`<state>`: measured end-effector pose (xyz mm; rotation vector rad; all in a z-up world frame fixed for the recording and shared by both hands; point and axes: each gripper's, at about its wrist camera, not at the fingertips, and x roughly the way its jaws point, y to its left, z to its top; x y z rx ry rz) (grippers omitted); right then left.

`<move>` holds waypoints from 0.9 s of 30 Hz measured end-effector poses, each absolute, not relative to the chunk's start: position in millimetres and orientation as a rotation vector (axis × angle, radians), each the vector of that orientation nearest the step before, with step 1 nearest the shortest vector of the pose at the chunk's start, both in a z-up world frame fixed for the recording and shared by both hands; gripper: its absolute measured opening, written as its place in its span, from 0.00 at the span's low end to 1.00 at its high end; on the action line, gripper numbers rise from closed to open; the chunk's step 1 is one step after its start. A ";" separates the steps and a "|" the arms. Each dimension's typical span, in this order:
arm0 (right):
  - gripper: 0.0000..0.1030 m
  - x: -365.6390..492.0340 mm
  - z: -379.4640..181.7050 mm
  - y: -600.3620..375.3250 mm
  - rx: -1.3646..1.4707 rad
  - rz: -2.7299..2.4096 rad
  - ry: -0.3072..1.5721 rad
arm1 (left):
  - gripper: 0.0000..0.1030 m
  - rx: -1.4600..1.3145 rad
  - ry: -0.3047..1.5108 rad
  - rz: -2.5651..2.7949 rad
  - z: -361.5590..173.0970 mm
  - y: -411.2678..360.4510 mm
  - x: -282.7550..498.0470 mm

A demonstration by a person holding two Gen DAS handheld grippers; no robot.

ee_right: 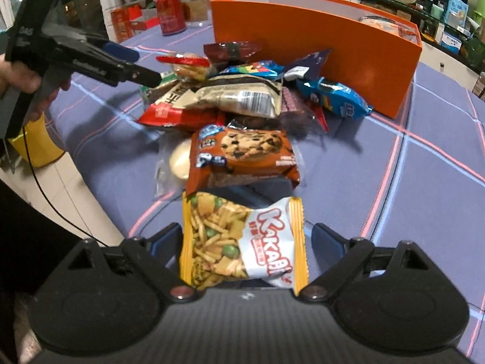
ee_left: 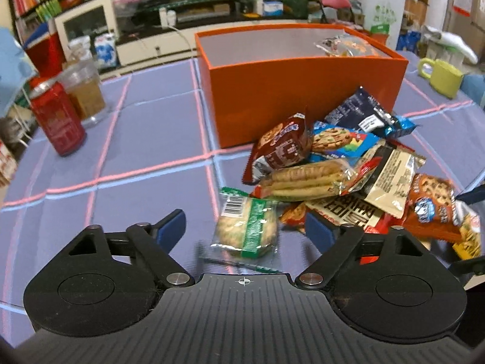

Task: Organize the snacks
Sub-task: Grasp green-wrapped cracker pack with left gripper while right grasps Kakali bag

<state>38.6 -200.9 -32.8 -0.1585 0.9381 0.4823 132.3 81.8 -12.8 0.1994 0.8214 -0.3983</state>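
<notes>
A pile of snack packets lies on the purple cloth in front of an orange box, which holds one clear packet. My left gripper is open around a green-striped cracker packet lying at the pile's near left edge. In the right wrist view my right gripper is open around a Kakabi mixed-snack packet, with a brown cookie packet just beyond it. The left gripper also shows in the right wrist view, at the far left of the pile. The orange box stands behind.
A red can and a plastic cup of tea stand at the left of the table. A yellow-green mug stands at the right. The table's edge runs along the left in the right wrist view, with a cable hanging there.
</notes>
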 end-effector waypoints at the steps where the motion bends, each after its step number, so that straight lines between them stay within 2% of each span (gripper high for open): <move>1: 0.90 39.0 -32.7 -201.2 -0.155 0.484 0.939 | 0.57 0.196 0.829 -0.416 -14.3 80.7 133.7; 5: 0.90 40.8 -33.3 -200.6 -0.151 0.484 0.938 | 0.56 0.245 0.858 -0.441 -23.7 72.7 138.2; 7: 0.90 39.7 -33.9 -198.4 -0.167 0.481 0.935 | 0.49 0.246 0.882 -0.433 -28.3 70.3 141.1; 9: 0.89 39.0 -33.6 -196.8 -0.178 0.474 0.934 | 0.46 0.238 0.898 -0.419 -32.7 69.4 143.6; 17: 0.88 40.0 -33.3 -197.7 -0.168 0.465 0.931 | 0.50 0.225 0.907 -0.396 -40.1 70.5 150.6; 18: 0.86 40.0 -33.3 -197.8 -0.168 0.464 0.932 | 0.50 0.218 0.910 -0.392 -40.7 72.2 152.0; 20: 0.81 40.3 -32.2 -199.0 -0.161 0.458 0.933 | 0.40 0.196 0.923 -0.403 -41.1 74.6 153.7; 21: 0.76 40.6 -31.1 -200.0 -0.157 0.453 0.935 | 0.24 0.187 0.919 -0.406 -40.1 74.6 153.9; 22: 0.74 40.8 -29.8 -201.1 -0.153 0.445 0.936 | 0.18 0.187 0.914 -0.398 -38.6 74.3 153.6; 23: 0.71 41.5 -28.8 -202.6 -0.146 0.437 0.939 | 0.18 0.188 0.917 -0.395 -38.0 73.7 153.4; 25: 0.54 41.7 -27.2 -205.3 -0.130 0.423 0.932 | 0.18 0.190 0.919 -0.390 -37.2 72.7 153.5; 27: 0.50 41.9 -24.4 -209.0 -0.108 0.423 0.921 | 0.18 0.197 0.905 -0.382 -33.9 71.8 151.4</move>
